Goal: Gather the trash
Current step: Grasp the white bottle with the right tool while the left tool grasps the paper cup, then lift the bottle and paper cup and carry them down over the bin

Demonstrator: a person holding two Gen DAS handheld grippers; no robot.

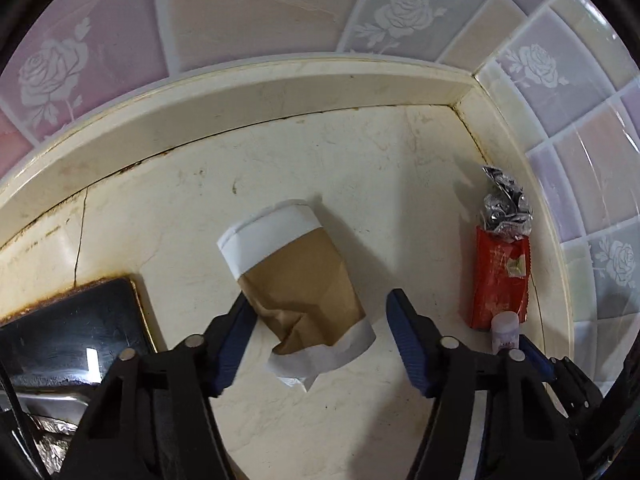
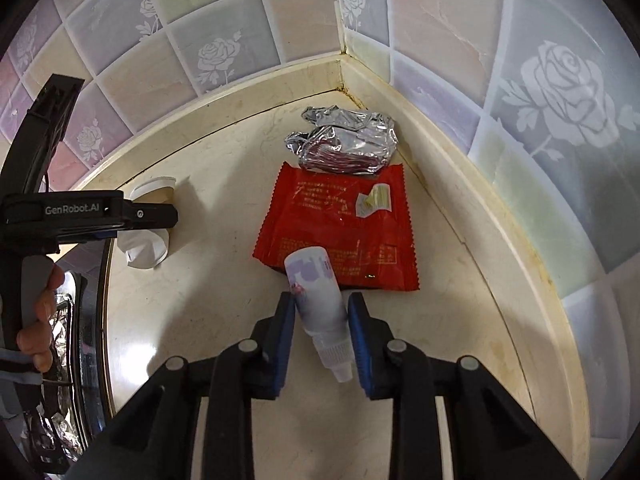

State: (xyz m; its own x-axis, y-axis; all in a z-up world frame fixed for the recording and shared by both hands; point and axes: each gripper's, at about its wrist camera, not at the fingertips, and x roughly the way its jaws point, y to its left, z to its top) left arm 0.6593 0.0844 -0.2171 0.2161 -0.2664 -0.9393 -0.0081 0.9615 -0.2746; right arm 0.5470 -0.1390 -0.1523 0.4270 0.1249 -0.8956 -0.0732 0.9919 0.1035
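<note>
A glossy black hob point(image 1: 72, 320) edges the cream marble counter point(image 1: 320, 168) at left. The left gripper point(image 1: 320, 332) straddles a crushed brown paper cup point(image 1: 296, 280) (white-rimmed, lying flat), its left pad touching, the right clear. Rightward lie a red crinkle-edged wrapper point(image 2: 340, 232) and crumpled foil point(image 2: 344, 144) in the tiled corner. The right gripper point(image 2: 322, 316) pinches a small white plastic bottle point(image 2: 320, 300).

Trash in a counter corner

A crushed cup point(image 1: 294, 280) lies mid-counter point(image 1: 360, 168), a stove edge point(image 1: 80, 320) to its left. To its right a wrapper point(image 2: 340, 232) lies by the wall, foil point(image 2: 344, 144) behind it in the corner, a small bottle point(image 2: 320, 300) overlapping its near edge.
</note>
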